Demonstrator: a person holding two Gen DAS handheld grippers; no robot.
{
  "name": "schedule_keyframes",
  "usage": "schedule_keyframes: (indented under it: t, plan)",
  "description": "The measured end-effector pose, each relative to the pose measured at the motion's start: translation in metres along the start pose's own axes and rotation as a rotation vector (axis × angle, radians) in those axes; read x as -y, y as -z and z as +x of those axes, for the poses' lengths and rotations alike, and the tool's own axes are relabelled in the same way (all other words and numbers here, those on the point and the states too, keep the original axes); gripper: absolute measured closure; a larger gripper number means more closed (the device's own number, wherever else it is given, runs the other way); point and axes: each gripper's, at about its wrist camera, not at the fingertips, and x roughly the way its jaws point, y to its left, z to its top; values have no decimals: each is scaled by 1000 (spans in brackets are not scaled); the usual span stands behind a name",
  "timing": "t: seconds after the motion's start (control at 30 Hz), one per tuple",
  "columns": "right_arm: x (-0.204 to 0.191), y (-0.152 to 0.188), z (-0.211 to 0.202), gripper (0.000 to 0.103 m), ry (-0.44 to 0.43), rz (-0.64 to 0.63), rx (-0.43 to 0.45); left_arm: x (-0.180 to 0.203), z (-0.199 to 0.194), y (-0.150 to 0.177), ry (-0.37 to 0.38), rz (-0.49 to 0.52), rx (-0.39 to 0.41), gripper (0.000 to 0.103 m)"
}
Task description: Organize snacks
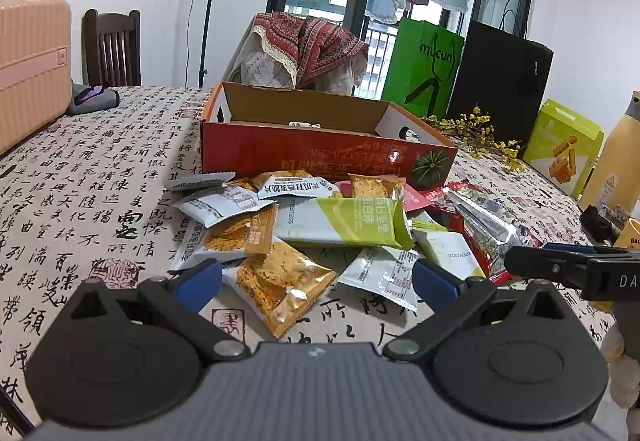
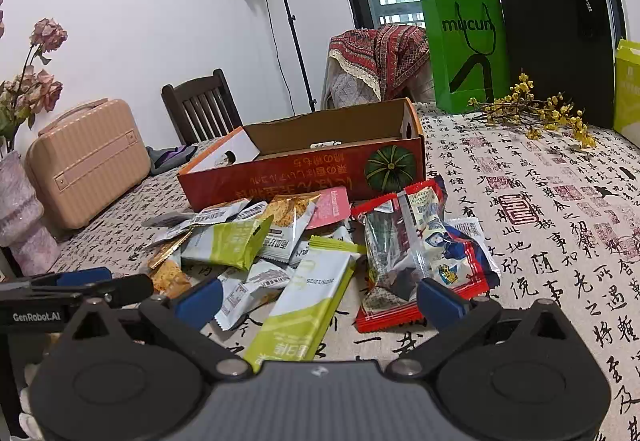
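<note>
snack packets (image 1: 320, 229) heaped loose on calligraphy-print tablecloth (image 1: 80, 201), just in front of open red cardboard box (image 1: 320, 153); box near empty. green-and-white bar (image 2: 304, 301) nearest right gripper, red packets (image 2: 420, 261) on pile's right. left gripper (image 1: 316, 281) spread wide, pinching nothing, over orange cracker packet (image 1: 280, 285). right gripper (image 2: 320, 301) likewise spread, empty. green bag (image 2: 464, 53), black bag (image 2: 560, 45), yellow sprig (image 2: 536, 113) behind; pink case (image 2: 88, 161) at left.
</note>
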Motion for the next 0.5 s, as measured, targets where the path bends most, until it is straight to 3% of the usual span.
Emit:
schedule_keyframes:
  t: [0.5]
  plan:
    - [1,0,-1,0,-1,0,2,-3,2,1,7,-13,-9,0]
